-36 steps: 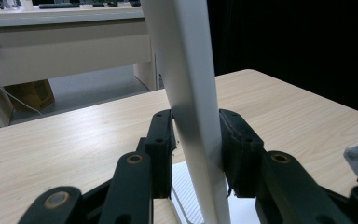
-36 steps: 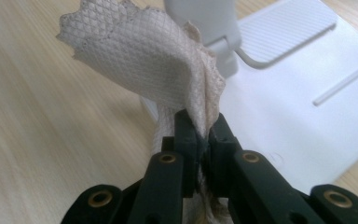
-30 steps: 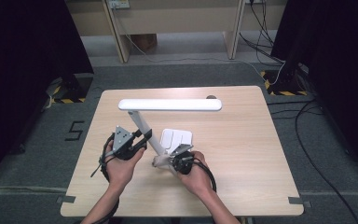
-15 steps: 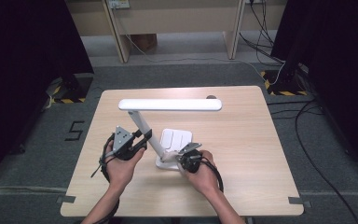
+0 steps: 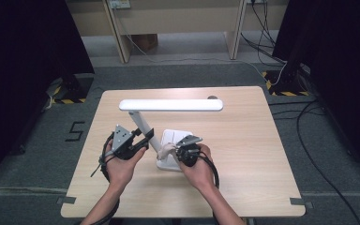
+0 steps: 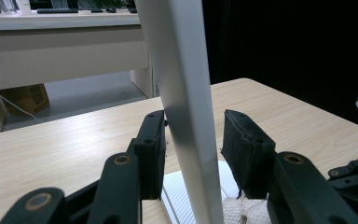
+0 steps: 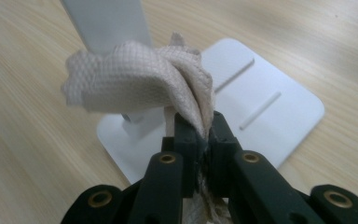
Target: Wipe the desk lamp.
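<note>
Right gripper (image 7: 204, 133) clamped on bunched beige cloth (image 7: 140, 79), shifted slightly toward the lamp's white base (image 5: 174, 140) near the table's (image 5: 243, 187) front edge. Left gripper (image 6: 193, 154) jaws just opened, straddling the slanted lamp arm (image 6: 186, 102) with gaps either side. Light wood tabletop, grey floor beyond.

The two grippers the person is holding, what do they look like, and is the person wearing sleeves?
Both are black, two-jawed tools with brass-coloured pivot pins on the linkages. The left gripper and right gripper each carry a grey three-cornered plate on top, and a black cable trails from each, looping by the wrists. The jaw pads are flat, dark blocks. No sleeves are in view; the forearms are bare.
</note>
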`<control>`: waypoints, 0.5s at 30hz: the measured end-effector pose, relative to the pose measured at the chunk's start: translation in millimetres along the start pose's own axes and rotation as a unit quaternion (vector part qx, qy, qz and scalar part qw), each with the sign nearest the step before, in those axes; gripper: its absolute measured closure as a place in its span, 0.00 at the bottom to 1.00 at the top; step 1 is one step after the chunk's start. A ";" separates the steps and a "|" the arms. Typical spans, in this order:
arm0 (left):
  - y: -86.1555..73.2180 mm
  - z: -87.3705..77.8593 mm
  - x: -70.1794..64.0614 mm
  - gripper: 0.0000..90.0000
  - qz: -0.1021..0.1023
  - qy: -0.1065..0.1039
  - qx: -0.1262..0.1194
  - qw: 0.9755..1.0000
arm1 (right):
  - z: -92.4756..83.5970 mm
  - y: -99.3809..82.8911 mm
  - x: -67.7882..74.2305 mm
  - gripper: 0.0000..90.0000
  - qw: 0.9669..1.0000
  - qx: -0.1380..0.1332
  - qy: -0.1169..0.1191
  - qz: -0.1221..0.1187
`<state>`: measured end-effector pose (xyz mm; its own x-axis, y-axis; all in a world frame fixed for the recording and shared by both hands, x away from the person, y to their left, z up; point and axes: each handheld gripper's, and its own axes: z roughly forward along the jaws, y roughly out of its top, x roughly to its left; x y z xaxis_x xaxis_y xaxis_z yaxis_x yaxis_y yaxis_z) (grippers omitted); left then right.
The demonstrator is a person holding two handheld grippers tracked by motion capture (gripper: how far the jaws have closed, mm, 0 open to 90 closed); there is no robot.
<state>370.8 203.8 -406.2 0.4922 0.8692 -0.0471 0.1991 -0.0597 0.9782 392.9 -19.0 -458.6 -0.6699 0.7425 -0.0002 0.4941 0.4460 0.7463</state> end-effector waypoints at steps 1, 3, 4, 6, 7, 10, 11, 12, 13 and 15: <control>0.1 0.0 0.2 0.65 0.000 -0.001 0.000 1.000 | 1.6 2.1 2.4 0.95 1.000 -0.001 0.000 0.003; 0.6 -0.3 0.6 0.66 0.002 0.000 0.001 1.000 | 6.5 4.5 6.7 0.95 1.000 0.002 0.005 0.004; 0.7 -0.7 0.6 0.66 0.003 0.000 0.000 1.000 | 8.7 4.9 8.0 0.95 1.000 0.003 0.007 0.002; 0.7 -1.1 0.6 0.67 0.005 0.001 0.001 1.000 | 13.5 5.1 10.5 0.95 1.000 0.008 0.011 0.004; 0.7 -1.1 0.6 0.67 0.005 0.001 0.001 1.000 | 15.8 4.9 12.6 0.95 1.000 0.014 0.011 0.009; 0.6 -0.9 0.3 0.67 0.006 0.001 0.002 1.000 | 20.3 5.1 15.0 0.95 1.000 0.022 0.014 0.005; 0.7 -1.0 0.4 0.67 0.006 0.002 0.002 1.000 | 21.5 5.3 15.5 0.95 1.000 0.025 0.015 0.010; 0.7 -1.0 0.4 0.67 0.006 0.002 0.002 1.000 | 23.1 5.4 15.6 0.95 0.999 0.025 0.017 0.013; 0.7 -1.0 0.4 0.67 0.006 0.002 0.002 1.000 | 24.2 5.4 15.8 0.95 0.999 0.026 0.017 0.015; 0.7 -0.8 0.2 0.68 0.006 0.002 0.003 1.000 | 25.5 5.3 15.3 0.95 0.999 0.028 0.018 0.017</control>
<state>370.3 204.3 -405.4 0.4909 0.8705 -0.0345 0.1980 -0.0729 0.9775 399.4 7.5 -471.7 -0.6717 0.7392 0.0493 0.5463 0.4492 0.7069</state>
